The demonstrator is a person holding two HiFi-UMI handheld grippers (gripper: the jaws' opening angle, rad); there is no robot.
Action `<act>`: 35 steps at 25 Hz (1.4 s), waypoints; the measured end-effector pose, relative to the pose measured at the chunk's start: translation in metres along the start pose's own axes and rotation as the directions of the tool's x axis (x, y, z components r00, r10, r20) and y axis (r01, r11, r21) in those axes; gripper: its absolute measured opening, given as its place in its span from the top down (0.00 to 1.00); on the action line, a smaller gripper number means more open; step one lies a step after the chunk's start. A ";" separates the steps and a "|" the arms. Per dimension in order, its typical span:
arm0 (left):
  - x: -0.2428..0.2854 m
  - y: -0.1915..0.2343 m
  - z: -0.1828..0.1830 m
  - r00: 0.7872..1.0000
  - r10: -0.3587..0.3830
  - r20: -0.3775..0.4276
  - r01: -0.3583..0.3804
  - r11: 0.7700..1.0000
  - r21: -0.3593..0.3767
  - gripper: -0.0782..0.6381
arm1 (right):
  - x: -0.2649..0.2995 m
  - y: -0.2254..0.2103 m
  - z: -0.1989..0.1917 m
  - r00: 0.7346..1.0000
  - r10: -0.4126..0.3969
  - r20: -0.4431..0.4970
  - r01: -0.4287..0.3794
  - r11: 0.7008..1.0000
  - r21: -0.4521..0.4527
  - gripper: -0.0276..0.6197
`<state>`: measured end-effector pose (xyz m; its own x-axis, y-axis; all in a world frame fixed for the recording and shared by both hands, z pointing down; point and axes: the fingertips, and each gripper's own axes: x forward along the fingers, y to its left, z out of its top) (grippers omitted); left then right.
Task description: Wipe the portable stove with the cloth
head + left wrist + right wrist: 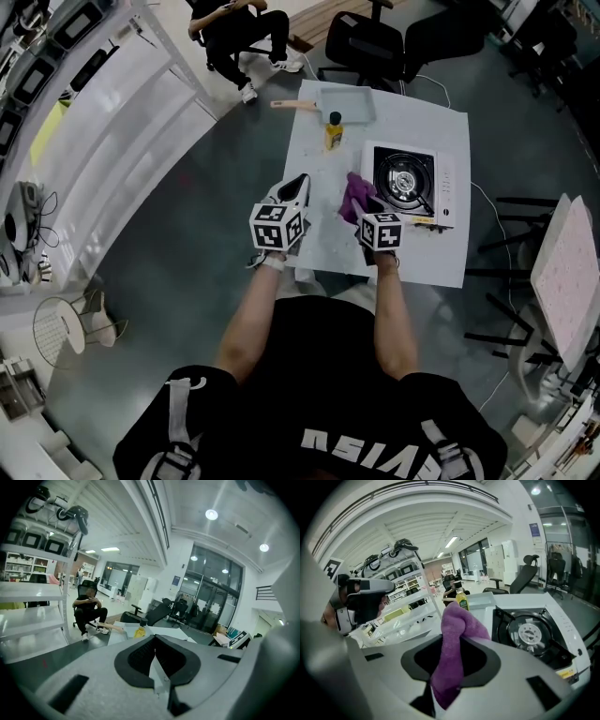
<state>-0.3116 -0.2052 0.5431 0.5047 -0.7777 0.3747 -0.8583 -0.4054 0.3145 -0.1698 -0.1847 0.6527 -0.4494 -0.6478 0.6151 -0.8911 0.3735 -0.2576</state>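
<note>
Little of the wiping looks done, going by how things lie. On the white table (441, 258) the portable stove (409, 183) sits at the right side, its black burner well and white control strip uncovered, with nothing resting on it. I cannot tell from these views whether its surface is clean or soiled. A shallow tray (352, 101) stands at the far edge, apart from the stove and not involved. Nearer the person, the left gripper (300, 180) hangs over the table's left part with its jaws together and nothing between them. The right gripper (369, 208) is clamped on the purple cloth (355, 195), which bunches up out of its jaws. The cloth sits just beside the stove's left edge, and no part of it can be seen lying on the stove. A small yellow bottle (334, 131) stands between the tray and the stove. By my reading the pick-up is finished and the cloth is ready at the stove's side. The whole wipe is left: bringing the cloth onto the top plate and around the burner.
</note>
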 end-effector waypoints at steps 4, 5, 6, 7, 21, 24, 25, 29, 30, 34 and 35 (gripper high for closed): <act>0.006 0.004 -0.007 1.000 -0.013 -0.023 0.013 1.000 -0.003 0.88 | 0.009 -0.005 -0.023 0.999 -0.033 -0.039 0.035 0.999 0.038 0.80; 0.009 0.005 -0.010 0.999 -0.019 -0.031 0.019 1.000 -0.003 0.88 | 0.011 -0.008 -0.029 0.998 -0.044 -0.050 0.046 0.998 0.049 0.80; 0.012 0.005 -0.012 0.999 -0.026 -0.039 0.026 1.000 -0.002 0.88 | 0.014 -0.010 -0.034 0.997 -0.054 -0.060 0.058 0.996 0.061 0.80; 0.014 0.006 -0.015 0.998 -0.033 -0.048 0.033 0.999 0.001 0.88 | 0.016 -0.012 -0.037 0.996 -0.065 -0.068 0.070 0.995 0.074 0.80; 0.064 0.026 -0.017 0.986 -0.112 -0.120 0.117 0.993 0.033 0.88 | 0.078 -0.043 -0.001 0.981 -0.179 -0.081 0.191 0.963 0.189 0.80; 0.075 0.033 -0.012 0.985 -0.122 -0.124 0.127 0.991 0.038 0.88 | 0.090 -0.054 0.012 0.976 -0.200 -0.088 0.214 0.955 0.203 0.80; 0.079 0.036 -0.010 0.984 -0.123 -0.125 0.129 0.991 0.040 0.88 | 0.094 -0.058 0.016 0.975 -0.204 -0.088 0.218 0.954 0.207 0.80; 0.092 0.047 -0.003 0.983 -0.124 -0.133 0.131 0.990 0.045 0.88 | 0.111 -0.073 0.029 0.971 -0.222 -0.090 0.237 0.943 0.235 0.80; 0.094 0.049 -0.002 0.983 -0.123 -0.134 0.131 0.990 0.046 0.88 | 0.114 -0.077 0.031 0.970 -0.225 -0.090 0.241 0.939 0.247 0.80; 0.100 0.059 0.004 0.984 -0.118 -0.133 0.125 0.991 0.049 0.88 | 0.130 -0.083 0.042 0.970 -0.223 -0.095 0.240 0.936 0.256 0.80; 0.101 0.061 0.005 0.984 -0.116 -0.133 0.123 0.991 0.050 0.88 | 0.133 -0.085 0.045 0.970 -0.222 -0.094 0.239 0.938 0.252 0.80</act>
<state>-0.3135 -0.3111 0.5958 0.6085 -0.6548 0.4482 -0.7931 -0.5215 0.3147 -0.1573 -0.3328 0.7228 -0.2319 -0.6492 0.7244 -0.9590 0.0277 -0.2821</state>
